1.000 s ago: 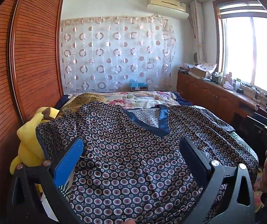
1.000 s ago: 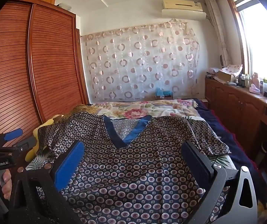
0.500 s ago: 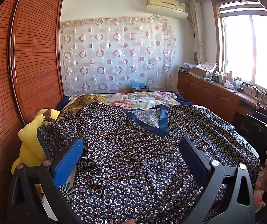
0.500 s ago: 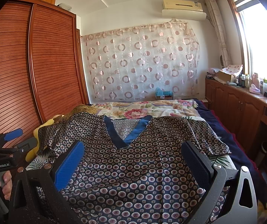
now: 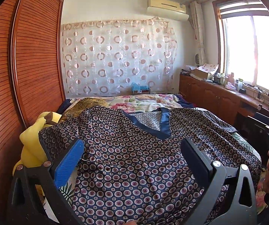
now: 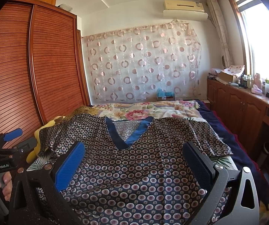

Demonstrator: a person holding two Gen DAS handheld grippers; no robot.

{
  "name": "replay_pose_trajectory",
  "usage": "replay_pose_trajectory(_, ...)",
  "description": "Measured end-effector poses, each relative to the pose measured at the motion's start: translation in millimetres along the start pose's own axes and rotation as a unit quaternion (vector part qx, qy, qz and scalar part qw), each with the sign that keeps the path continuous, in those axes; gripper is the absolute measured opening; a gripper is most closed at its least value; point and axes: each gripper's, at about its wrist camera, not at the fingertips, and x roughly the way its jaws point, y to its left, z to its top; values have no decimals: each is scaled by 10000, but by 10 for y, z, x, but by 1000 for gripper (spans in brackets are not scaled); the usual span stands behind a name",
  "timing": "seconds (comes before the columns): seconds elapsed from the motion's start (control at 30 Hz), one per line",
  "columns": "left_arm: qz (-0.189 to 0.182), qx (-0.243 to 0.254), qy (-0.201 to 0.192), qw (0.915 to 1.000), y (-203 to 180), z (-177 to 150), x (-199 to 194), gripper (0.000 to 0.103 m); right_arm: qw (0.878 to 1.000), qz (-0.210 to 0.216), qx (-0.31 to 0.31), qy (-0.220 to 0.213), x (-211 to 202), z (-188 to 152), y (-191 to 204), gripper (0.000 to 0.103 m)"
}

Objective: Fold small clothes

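Bedroom light is falling on the patterned top (image 6: 134, 168) lying collar-away, hem nearest, while left gripper (image 5: 132, 161) and right gripper (image 6: 134, 163) are hovering wide, empty.

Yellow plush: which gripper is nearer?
Left. The left gripper hangs just beside the plush; the right gripper sits farther along the shirt.

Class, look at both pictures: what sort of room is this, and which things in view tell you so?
Most likely a home bedroom: a bed with floral bedding, a tall wooden wardrobe beside it, and a patterned shirt spread out on top.
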Motion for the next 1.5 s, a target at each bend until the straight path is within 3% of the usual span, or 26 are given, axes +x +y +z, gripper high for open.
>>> replay_pose_trajectory(1.5, 17, 55, 56, 10000, -8, 9, -4, 103, 10000, 60, -30, 20, 15, -27, 8, 103)
